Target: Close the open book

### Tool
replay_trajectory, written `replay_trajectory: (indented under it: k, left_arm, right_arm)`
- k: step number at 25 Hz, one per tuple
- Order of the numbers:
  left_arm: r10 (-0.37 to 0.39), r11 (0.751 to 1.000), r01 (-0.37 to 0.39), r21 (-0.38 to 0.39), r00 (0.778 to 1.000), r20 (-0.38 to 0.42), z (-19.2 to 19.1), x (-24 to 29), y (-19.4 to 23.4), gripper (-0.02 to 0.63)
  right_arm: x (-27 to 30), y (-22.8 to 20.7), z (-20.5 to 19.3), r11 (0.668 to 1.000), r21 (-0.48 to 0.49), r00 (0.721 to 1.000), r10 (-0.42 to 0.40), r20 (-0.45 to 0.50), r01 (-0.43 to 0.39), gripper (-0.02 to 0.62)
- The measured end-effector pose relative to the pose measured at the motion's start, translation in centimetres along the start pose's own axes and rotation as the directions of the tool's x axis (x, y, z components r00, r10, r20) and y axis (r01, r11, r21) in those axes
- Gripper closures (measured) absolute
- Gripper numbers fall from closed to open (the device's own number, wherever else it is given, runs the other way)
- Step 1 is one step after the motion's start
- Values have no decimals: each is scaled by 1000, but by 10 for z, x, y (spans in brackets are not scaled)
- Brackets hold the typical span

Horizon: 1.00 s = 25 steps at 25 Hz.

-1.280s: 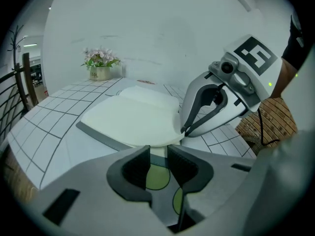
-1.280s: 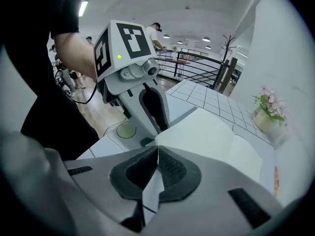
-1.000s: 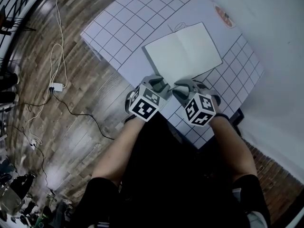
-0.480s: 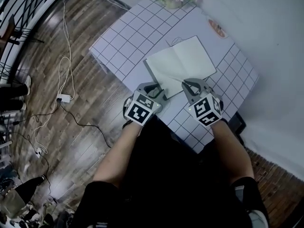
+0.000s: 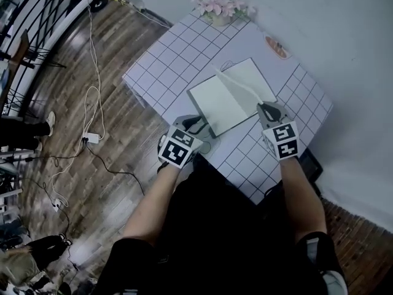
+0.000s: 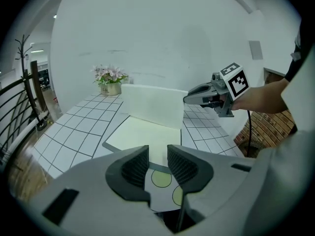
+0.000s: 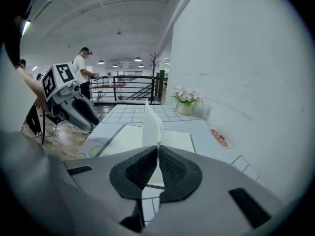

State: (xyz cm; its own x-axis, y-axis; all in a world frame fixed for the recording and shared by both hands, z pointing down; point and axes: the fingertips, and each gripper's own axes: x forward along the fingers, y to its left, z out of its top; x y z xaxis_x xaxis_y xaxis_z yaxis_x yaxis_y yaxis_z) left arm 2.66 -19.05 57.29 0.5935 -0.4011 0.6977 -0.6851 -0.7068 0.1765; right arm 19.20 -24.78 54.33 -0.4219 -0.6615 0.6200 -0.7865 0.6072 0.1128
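A book [image 5: 224, 100] with blank cream pages lies open on the grid-patterned table [image 5: 178, 48]. Its right-hand leaf [image 5: 238, 86] stands upright off the spread, and my right gripper [image 5: 265, 108] is shut on that leaf's near corner, its jaws having just closed. The right gripper view shows the thin leaf [image 7: 151, 124] pinched between the pads [image 7: 170, 166]. My left gripper [image 5: 199, 125] is open and holds nothing, hovering over the table's near edge just short of the book [image 6: 142, 134]. From the left gripper view the raised leaf [image 6: 152, 104] and the right gripper [image 6: 189, 98] sit ahead.
A pot of pink flowers [image 5: 218, 8] stands at the table's far corner. An orange oval object [image 5: 277, 47] lies near the wall side. Green circles [image 6: 162, 178] mark the near edge. Cables [image 5: 92, 137] trail over the wooden floor left; a railing and people stand beyond.
The right gripper closed on the book's right leaf and swung it up from flat to upright, moving right and upward. The left gripper rose slightly and stayed open.
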Motion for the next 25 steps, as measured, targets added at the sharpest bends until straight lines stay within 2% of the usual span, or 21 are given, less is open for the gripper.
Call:
replay_trajectory:
  k: [7, 12, 16, 18, 20, 23, 25]
  left_arm:
    - [12, 1000, -12, -10, 1000, -3, 2, -4, 1, 502]
    - [14, 1000, -14, -19, 1000, -4, 0, -7, 0, 502]
    - [9, 1000, -9, -18, 1000, -6, -3, -9, -5, 502]
    - [5, 1000, -5, -16, 1000, -7, -4, -10, -8, 502]
    - [-1, 1000, 1, -17, 1000, -8, -7, -10, -11, 502]
    - [-13, 1000, 13, -22, 1000, -9, -11, -7, -17, 502]
    - [-22, 999, 22, -24, 1000, -10, -14, -5, -21, 502]
  right_arm:
    - [-5, -46, -37, 974, 214, 997, -69, -43, 77, 565]
    - [-4, -59, -45, 958, 254, 991, -117, -65, 130, 540]
    - [-13, -73, -53, 940, 275, 979, -187, -78, 202, 537]
    - [-18, -71, -53, 947, 247, 978, -194, -75, 206, 535]
    - [-19, -58, -51, 968, 174, 983, -172, -69, 181, 528]
    - [-14, -23, -44, 996, 19, 994, -91, -62, 92, 509]
    - [-6, 3, -43, 996, -83, 997, -24, -79, 17, 491]
